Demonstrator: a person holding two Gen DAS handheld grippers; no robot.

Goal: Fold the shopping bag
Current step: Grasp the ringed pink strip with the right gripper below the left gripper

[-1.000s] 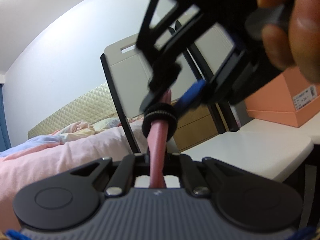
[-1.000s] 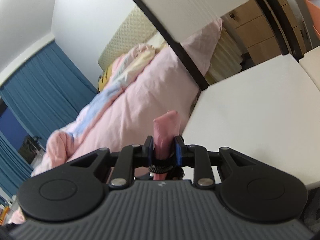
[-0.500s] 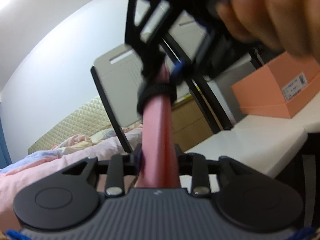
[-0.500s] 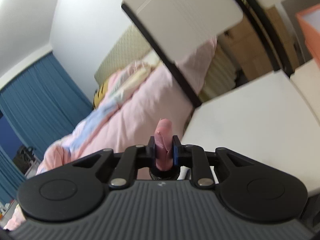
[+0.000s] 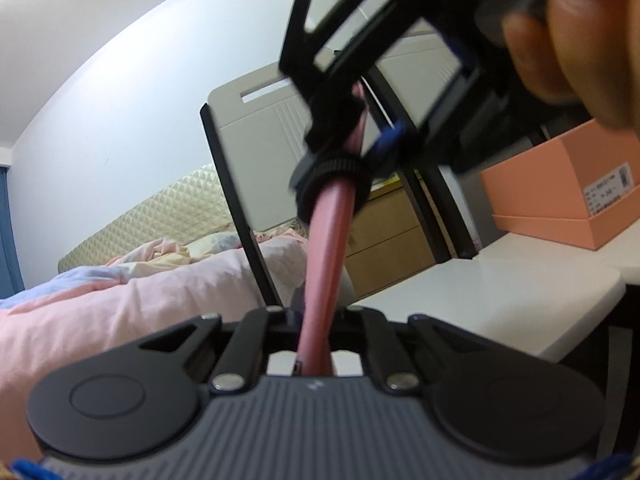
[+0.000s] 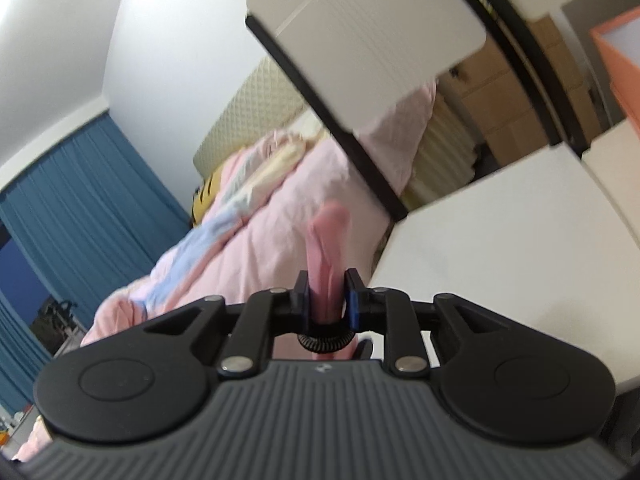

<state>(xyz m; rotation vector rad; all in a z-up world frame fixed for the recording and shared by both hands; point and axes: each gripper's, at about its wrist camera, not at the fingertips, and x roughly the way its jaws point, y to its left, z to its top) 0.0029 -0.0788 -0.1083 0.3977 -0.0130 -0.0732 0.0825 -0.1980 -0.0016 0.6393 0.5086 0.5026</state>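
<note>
The shopping bag point(image 5: 326, 256) is a pink roll stretched between both grippers, with a black elastic band point(image 5: 332, 176) around it. In the left wrist view my left gripper point(image 5: 316, 316) has its jaws closing, pads pressed on the roll's near end. Above it, my right gripper point(image 5: 358, 124) pinches the roll just past the band, held by a person's hand point(image 5: 580, 40). In the right wrist view, the right gripper point(image 6: 326, 292) is shut on the bag point(image 6: 328, 240), whose tip sticks out beyond the pads, with the band point(image 6: 326, 342) just behind them.
A white folding chair stands ahead, its backrest point(image 5: 256, 152) upright and its seat point(image 5: 480, 300) to the right. An orange box point(image 5: 560, 192) rests at the far right. A bed with pink bedding point(image 5: 120, 300), wooden drawers point(image 5: 384, 248) and blue curtains point(image 6: 80, 200) lie behind.
The left jaws widened around the roll and have narrowed onto it again. The right gripper with the band has risen, so a longer stretch of roll spans between the grippers.
</note>
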